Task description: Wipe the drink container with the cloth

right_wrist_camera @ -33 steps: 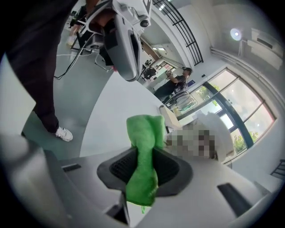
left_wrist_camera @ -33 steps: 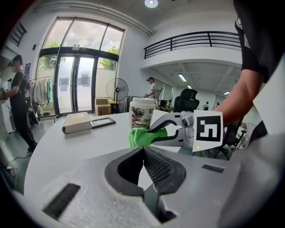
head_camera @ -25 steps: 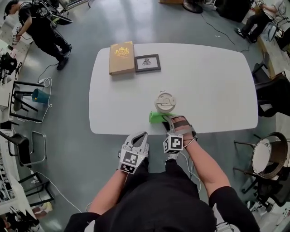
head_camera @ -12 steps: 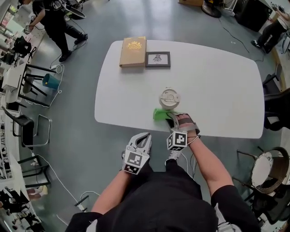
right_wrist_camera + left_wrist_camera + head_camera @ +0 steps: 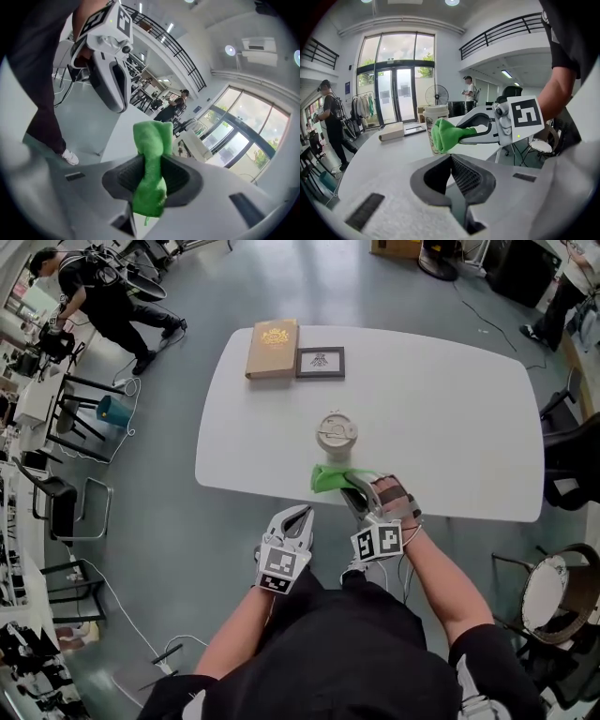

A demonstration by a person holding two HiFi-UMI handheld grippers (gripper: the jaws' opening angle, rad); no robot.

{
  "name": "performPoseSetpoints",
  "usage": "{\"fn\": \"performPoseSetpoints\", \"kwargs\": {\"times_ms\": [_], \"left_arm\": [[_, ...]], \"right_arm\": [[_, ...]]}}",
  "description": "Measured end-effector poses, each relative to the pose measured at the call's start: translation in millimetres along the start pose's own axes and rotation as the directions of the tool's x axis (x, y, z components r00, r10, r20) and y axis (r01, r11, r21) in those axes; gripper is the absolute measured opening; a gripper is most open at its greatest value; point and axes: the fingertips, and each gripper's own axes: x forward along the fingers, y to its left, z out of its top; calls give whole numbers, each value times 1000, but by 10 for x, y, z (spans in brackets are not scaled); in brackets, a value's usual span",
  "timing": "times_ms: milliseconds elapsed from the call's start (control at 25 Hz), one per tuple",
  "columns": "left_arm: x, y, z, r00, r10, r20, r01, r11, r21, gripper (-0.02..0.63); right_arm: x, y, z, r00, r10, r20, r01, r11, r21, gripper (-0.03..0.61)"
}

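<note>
A white lidded drink cup (image 5: 336, 434) stands upright near the table's front edge. My right gripper (image 5: 345, 486) is shut on a bunched green cloth (image 5: 328, 478), just in front of the cup. In the left gripper view the cloth (image 5: 444, 135) hangs before the cup (image 5: 436, 112) at its side; whether they touch I cannot tell. In the right gripper view the cloth (image 5: 151, 136) stands up between my right gripper's (image 5: 152, 161) pads. My left gripper (image 5: 298, 513) hovers off the table's front edge, shut with nothing in it; in its own view (image 5: 451, 158) the jaws meet.
On the white oval table (image 5: 441, 418), a tan book (image 5: 273, 348) and a framed picture (image 5: 320, 362) lie at the far left. Chairs (image 5: 572, 465) and a round stool (image 5: 548, 587) stand to the right. A person (image 5: 103, 296) stands far off at the left.
My right gripper with the cloth has drawn back slightly from the cup toward the table's front edge. The left gripper has stayed about where it was.
</note>
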Motion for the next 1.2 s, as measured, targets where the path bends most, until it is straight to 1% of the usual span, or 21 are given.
{"fn": "performPoseSetpoints", "kwargs": {"times_ms": [80, 160, 200, 280, 400, 520, 600, 680, 760, 800, 840, 960, 1040, 1120, 1200], "left_arm": [[-33, -36, 45, 1000, 18, 18, -18, 1000, -14, 9], [-78, -62, 106, 998, 38, 43, -36, 999, -34, 9], [-97, -71, 142, 997, 48, 55, -45, 998, -41, 9], [-109, -84, 223, 995, 65, 81, -61, 997, -46, 9], [-113, -81, 386, 989, 87, 120, -80, 995, -63, 9], [-70, -78, 580, 983, 95, 159, -82, 993, -85, 9], [-25, -89, 669, 981, 82, 178, -67, 994, -86, 9], [-29, -58, 736, 980, 72, 187, -53, 993, -104, 9], [-64, -3, 819, 976, 73, 207, -41, 987, -154, 9], [-80, 26, 879, 971, 79, 225, -38, 983, -178, 9], [-92, 49, 938, 966, 84, 245, -36, 980, -194, 9], [-129, 98, 1093, 949, 97, 300, -36, 979, -202, 9], [-113, 115, 1140, 945, 97, 314, -37, 980, -193, 9], [-53, 114, 1125, 948, 89, 306, -34, 983, -182, 9], [7, 97, 1088, 954, 79, 289, -33, 986, -161, 9]], "right_arm": [[-153, -101, 63, 999, -24, 41, 23, 999, 41, 120], [-350, -228, 154, 996, -54, 77, 42, 988, 146, 120], [-458, -295, 209, 993, -70, 91, 49, 976, 211, 120], [-664, -431, 311, 988, -108, 109, 65, 938, 342, 120], [-895, -588, 375, 980, -166, 109, 90, 860, 502, 120], [-1051, -721, 343, 971, -212, 106, 101, 775, 624, 118], [-1085, -766, 263, 962, -248, 113, 103, 715, 692, 117], [-1094, -810, 209, 954, -275, 118, 94, 651, 753, 115], [-1135, -882, 166, 946, -303, 117, 86, 580, 810, 114], [-1162, -927, 148, 941, -317, 117, 82, 551, 831, 112], [-1186, -972, 137, 937, -328, 119, 78, 529, 845, 112], [-1231, -1072, 119, 929, -347, 128, 60, 481, 875, 109], [-1245, -1099, 70, 928, -352, 119, 57, 453, 890, 104], [-1251, -1106, 20, 931, -348, 107, 66, 451, 890, 98], [-1259, -1109, -8, 934, -343, 96, 79, 463, 883, 97]]}}
